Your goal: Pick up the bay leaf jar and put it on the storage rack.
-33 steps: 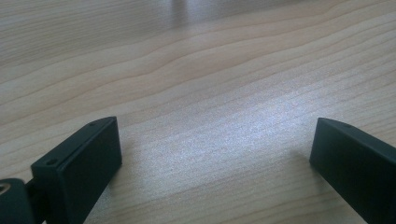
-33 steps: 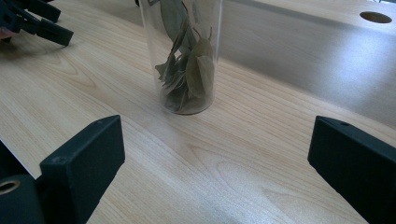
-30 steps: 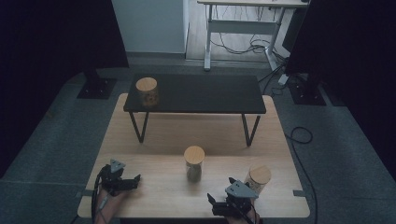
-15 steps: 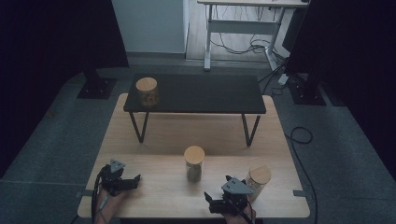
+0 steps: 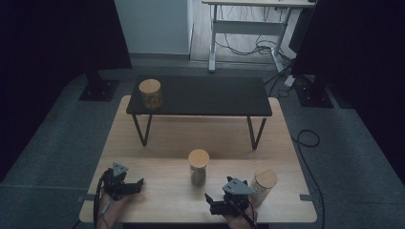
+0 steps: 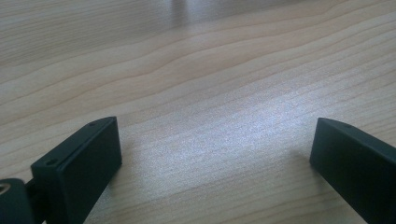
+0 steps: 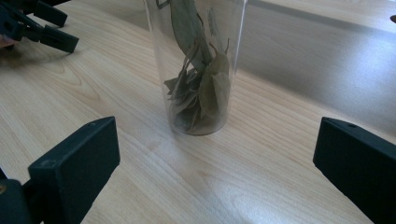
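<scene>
At the near left edge of the light wooden table (image 5: 157, 143), the left gripper (image 5: 135, 185) is held low over the boards, its jaws spread wide with only bare wood grain between them in the left gripper view (image 6: 212, 144). A clear glass jar with a round wooden lid (image 5: 198, 166), filled with dried green leaves, is seen standing upright near the middle of the table's front half; in the right gripper view the jar (image 7: 198, 65) is framed ahead of the jaws, apart from both pads. The right gripper (image 5: 216, 204) is held at the near edge, to the right of that jar and turned toward it; its jaws have just been opening and are now spread as wide as they go, with nothing between them. Just beside this gripper, on its right, a second jar with a wooden lid and pale contents (image 5: 263, 186) is set on the table. Farther back, a low black table on thin metal legs (image 5: 205, 98) is placed across the wooden surface, and a third wooden-lidded jar (image 5: 150, 93) is seen standing at its left end.
</scene>
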